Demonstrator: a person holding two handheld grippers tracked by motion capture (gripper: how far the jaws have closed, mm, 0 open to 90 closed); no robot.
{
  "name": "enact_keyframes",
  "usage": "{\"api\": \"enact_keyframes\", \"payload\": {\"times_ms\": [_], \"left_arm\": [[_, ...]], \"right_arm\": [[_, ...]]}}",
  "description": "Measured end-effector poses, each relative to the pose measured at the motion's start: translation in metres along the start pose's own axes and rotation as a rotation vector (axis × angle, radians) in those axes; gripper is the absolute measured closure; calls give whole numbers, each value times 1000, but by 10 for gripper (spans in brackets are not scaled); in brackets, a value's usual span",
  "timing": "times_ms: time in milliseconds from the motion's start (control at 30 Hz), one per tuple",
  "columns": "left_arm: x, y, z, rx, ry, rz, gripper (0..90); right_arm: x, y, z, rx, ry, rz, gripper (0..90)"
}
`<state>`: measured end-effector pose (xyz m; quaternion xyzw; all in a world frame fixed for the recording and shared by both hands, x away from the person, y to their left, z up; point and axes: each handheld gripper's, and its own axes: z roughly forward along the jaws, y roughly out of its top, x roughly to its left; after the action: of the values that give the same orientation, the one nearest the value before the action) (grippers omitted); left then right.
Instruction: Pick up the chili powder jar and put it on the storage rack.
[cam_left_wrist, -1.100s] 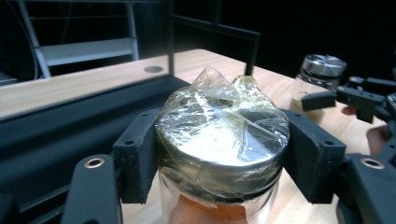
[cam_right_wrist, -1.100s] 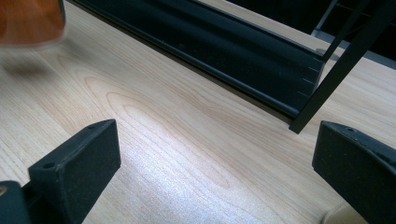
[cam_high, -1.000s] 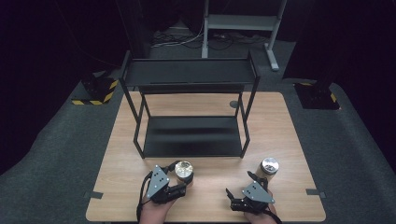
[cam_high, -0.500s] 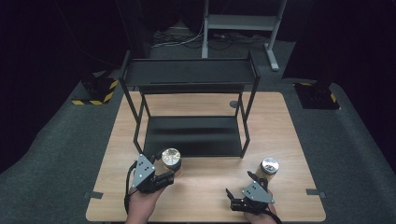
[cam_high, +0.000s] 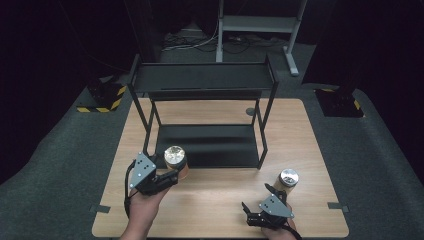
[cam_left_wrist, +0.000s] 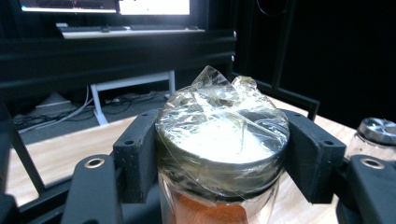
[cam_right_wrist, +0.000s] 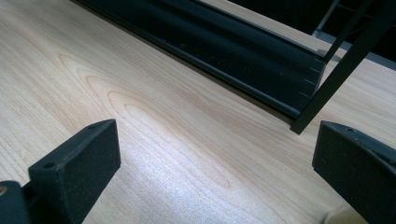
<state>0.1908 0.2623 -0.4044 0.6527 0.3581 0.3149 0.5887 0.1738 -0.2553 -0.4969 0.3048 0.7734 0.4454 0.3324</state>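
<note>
Left gripper view: jar (cam_left_wrist: 219, 154) cut off by bottom edge, so base & most of the orange contents hidden; gripper pads (cam_left_wrist: 137, 158) cover its sides. Second jar (cam_left_wrist: 376, 135) cut by right edge, partly behind the gripper body. Right gripper view: rack (cam_right_wrist: 261, 51) cropped at top & right, just its bottom rail and one leg in frame. High view: both forearms cut off at bottom edge; jar labels too small to read.

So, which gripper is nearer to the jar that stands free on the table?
Right. The right gripper rests just beside the free jar, fingers open. The left gripper is far across the table, holding the other jar.
</note>
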Motion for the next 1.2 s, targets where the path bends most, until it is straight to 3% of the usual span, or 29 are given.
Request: {"api": "enact_keyframes", "payload": {"times_ms": [600, 1200], "left_arm": [[8, 41, -1, -47, 20, 41, 342], [13, 74, 9, -94, 20, 50, 341]], "right_arm": [[0, -1, 0, -4, -1, 0, 0], [-1, -1, 0, -5, 4, -4, 0]]}}
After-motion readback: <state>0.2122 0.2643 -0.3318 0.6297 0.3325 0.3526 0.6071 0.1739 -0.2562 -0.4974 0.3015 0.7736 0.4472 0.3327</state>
